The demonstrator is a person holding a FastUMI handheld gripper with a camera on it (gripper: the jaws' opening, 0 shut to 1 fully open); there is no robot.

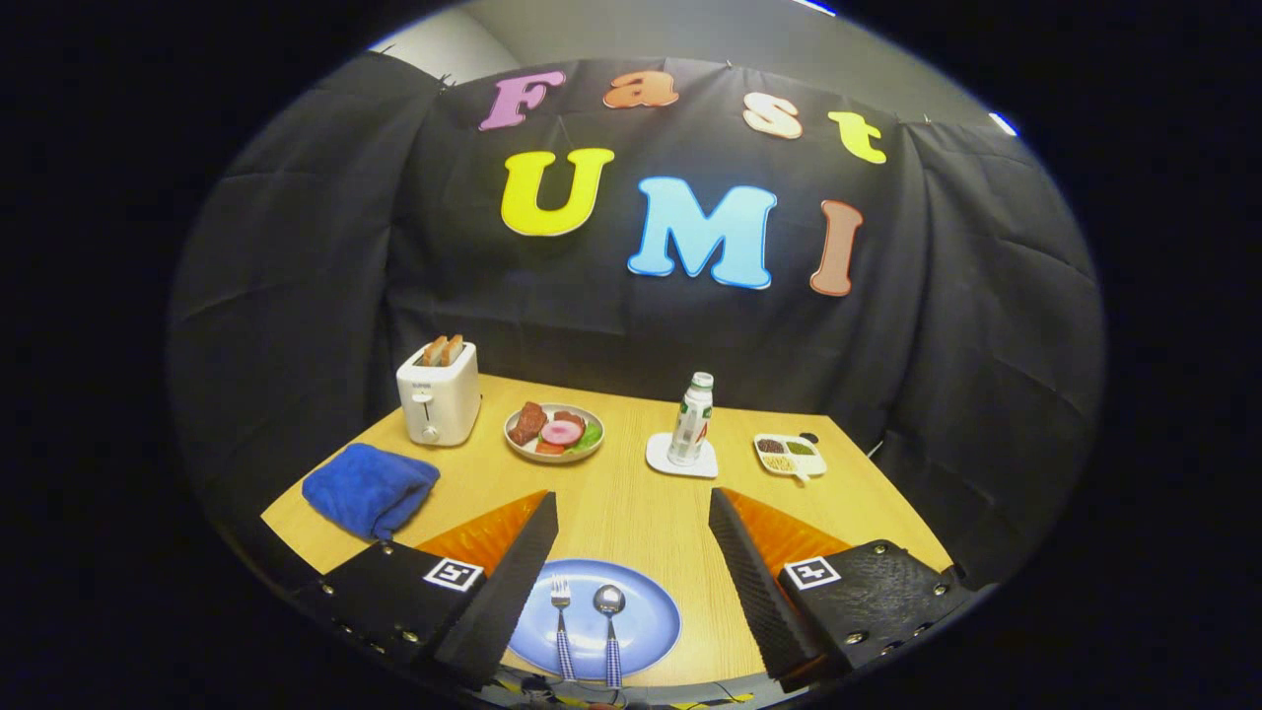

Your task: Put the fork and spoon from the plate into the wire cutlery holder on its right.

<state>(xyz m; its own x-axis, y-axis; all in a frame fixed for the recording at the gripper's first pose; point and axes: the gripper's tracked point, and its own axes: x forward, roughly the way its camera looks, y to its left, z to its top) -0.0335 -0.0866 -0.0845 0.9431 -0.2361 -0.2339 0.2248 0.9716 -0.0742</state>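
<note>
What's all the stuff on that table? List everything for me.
Table: one, light wood, under everything.
Plate: one, blue, between the fingers, near edge.
Fork: one, silver head, striped handle, on the plate, left of the spoon.
Spoon: one, silver bowl, striped handle, on the plate.
Towel: one, blue, folded, left side.
Toaster: one, white, bread in its slots, far left.
Food plate: one, grey, holding mixed food, beside the toaster.
Bottle: one, clear with a white cap, upright on a white coaster.
Divided dish: one, white, far right.
Gripper: one, fingers open, holding nothing, above the plate.
</note>
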